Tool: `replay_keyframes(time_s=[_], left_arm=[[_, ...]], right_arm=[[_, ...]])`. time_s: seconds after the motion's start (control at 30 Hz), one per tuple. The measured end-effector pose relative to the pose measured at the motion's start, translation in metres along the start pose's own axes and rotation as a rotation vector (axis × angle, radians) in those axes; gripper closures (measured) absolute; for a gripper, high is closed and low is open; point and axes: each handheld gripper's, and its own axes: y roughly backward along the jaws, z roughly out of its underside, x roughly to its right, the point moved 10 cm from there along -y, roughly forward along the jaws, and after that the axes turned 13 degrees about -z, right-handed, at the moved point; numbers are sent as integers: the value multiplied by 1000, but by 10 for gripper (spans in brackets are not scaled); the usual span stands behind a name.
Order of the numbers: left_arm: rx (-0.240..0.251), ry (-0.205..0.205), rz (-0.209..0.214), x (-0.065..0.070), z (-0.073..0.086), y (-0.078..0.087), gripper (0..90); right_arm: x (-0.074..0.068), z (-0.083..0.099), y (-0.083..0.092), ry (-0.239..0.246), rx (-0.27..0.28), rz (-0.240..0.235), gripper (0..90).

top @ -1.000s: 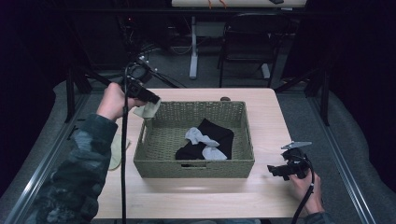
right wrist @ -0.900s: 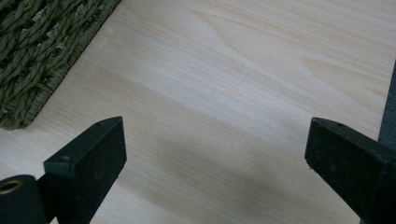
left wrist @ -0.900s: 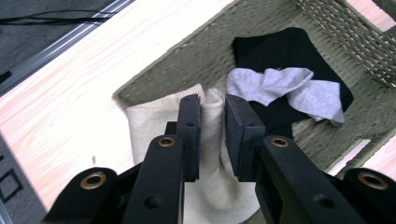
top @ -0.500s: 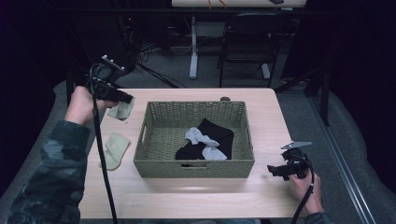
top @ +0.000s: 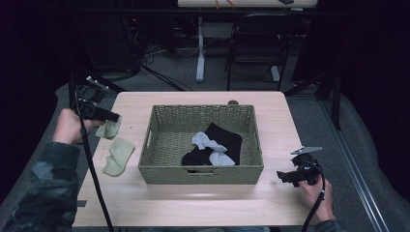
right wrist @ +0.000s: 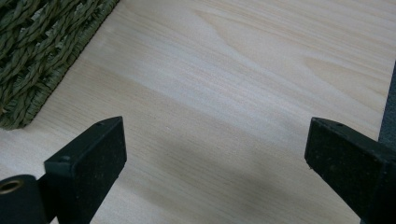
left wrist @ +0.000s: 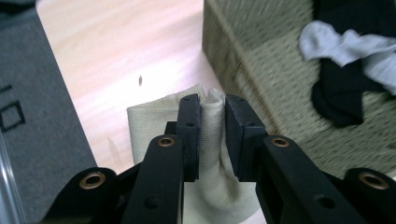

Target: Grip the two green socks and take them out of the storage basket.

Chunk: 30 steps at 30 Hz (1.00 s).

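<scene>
My left gripper (top: 114,117) (left wrist: 212,105) is shut on a pale green sock (top: 109,129) (left wrist: 159,130), which hangs over the table's left side, left of the woven basket (top: 200,174) (left wrist: 252,56). A second pale green sock (top: 118,155) lies flat on the table just below it. Inside the basket lie a black garment (top: 225,140) (left wrist: 345,88) and grey socks (top: 209,143) (left wrist: 345,46). At the table's front right my right gripper (top: 280,177) (right wrist: 215,154) stands open over bare wood, with the basket's corner (right wrist: 42,51) to its left.
The wooden table (top: 203,203) has a narrow strip of room left of the basket and more along the front. A small dark object (top: 233,102) sits at the table's far edge. Beyond it stand a chair (top: 261,43) and cables on the floor.
My left gripper has carried the pale green sock from the basket's far left corner leftward and down, over the table beside the other sock. The right gripper has stayed put.
</scene>
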Motion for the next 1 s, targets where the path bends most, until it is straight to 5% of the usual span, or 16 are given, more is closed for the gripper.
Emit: replay_keyframes(time_s=[0.37, 0.7, 0.83, 1.0], left_arm=[[-71, 83, 39, -6, 52, -61, 763], [-148, 158, 80, -1, 82, -117, 739], [-142, 167, 105, -1, 85, -122, 586], [-122, 176, 19, -6, 93, -112, 289]], right_arm=[[0, 0, -1, -3, 2, 0, 48], [1, 1, 0, -1, -5, -1, 48], [1, 1, 0, -1, -1, 2, 48], [1, 1, 0, 1, -2, 3, 48]])
